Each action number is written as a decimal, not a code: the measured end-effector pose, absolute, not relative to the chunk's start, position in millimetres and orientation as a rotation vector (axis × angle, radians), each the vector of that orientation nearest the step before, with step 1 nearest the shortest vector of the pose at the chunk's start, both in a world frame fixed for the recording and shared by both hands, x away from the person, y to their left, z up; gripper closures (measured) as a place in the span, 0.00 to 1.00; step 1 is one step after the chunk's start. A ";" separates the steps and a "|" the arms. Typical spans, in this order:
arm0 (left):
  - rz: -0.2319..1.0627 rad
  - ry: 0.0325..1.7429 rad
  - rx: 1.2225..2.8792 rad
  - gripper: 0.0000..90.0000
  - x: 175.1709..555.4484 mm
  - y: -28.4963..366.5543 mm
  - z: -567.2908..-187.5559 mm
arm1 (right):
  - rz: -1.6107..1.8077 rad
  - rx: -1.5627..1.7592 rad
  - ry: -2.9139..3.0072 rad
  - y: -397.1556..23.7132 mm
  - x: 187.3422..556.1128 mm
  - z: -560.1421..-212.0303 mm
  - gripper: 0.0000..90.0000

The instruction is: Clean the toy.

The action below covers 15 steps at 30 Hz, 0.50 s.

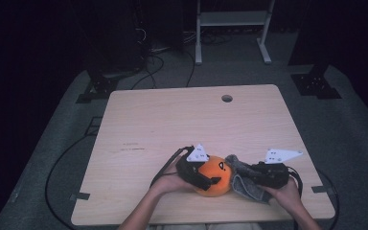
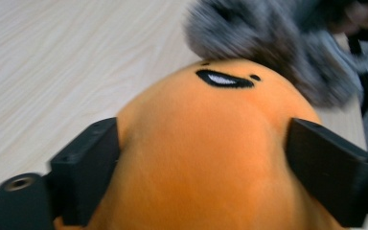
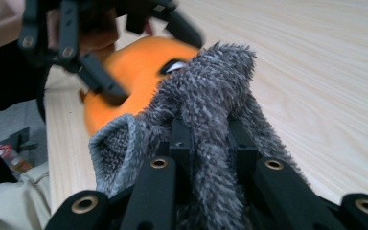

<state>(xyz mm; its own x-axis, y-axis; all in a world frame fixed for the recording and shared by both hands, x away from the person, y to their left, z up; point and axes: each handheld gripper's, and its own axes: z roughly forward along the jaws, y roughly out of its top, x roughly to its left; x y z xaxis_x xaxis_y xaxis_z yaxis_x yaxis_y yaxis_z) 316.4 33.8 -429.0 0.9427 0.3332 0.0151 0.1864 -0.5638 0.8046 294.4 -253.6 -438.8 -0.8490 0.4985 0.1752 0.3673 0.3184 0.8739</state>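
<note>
The left claw (image 2: 206, 163) straddles the orange plush toy (image 2: 211, 158), jaws against its sides; this view reveals the toy's stitched eye. The right claw (image 3: 211, 139) is clamped on grey furry cloth (image 3: 211, 96), which touches the toy just ahead, above the desk (image 1: 172, 120).

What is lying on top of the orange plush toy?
A grey fluffy cloth rests on the far top edge of the orange plush toy, just above its stitched eye. The right hand-held gripper pinches this cloth. The toy's part beneath the cloth is hidden.
</note>
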 end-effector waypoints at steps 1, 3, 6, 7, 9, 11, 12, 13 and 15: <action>0.236 0.350 2.190 0.27 313.0 34.0 -428.2 | 1.565 0.818 2.437 -256.3 294.2 -438.4 0.84; 0.276 0.341 2.187 0.38 308.5 35.0 -427.2 | 1.534 0.860 2.395 -267.3 292.9 -436.3 0.84; 0.304 0.345 2.167 0.45 305.2 37.3 -426.8 | 1.469 0.899 2.337 -281.5 292.5 -435.1 0.84; 0.308 0.354 2.156 0.47 304.6 38.9 -426.2 | 1.457 0.914 2.328 -285.1 293.0 -435.5 0.84; 0.303 0.363 2.140 0.49 304.2 40.4 -426.3 | 1.401 0.951 2.301 -293.1 295.8 -438.1 0.83; 0.302 0.367 2.125 0.50 303.3 41.5 -425.1 | 1.311 0.964 2.317 -294.0 299.9 -442.9 0.77; 0.304 0.367 2.121 0.50 302.5 41.8 -424.1 | 1.271 0.978 2.323 -292.8 301.9 -445.6 0.73; 0.312 0.365 2.118 0.50 301.6 42.0 -423.1 | 1.240 0.988 2.334 -291.4 304.0 -447.7 0.70; 0.319 0.360 2.117 0.50 299.3 42.7 -421.4 | 1.234 0.996 2.348 -290.0 307.3 -450.2 0.63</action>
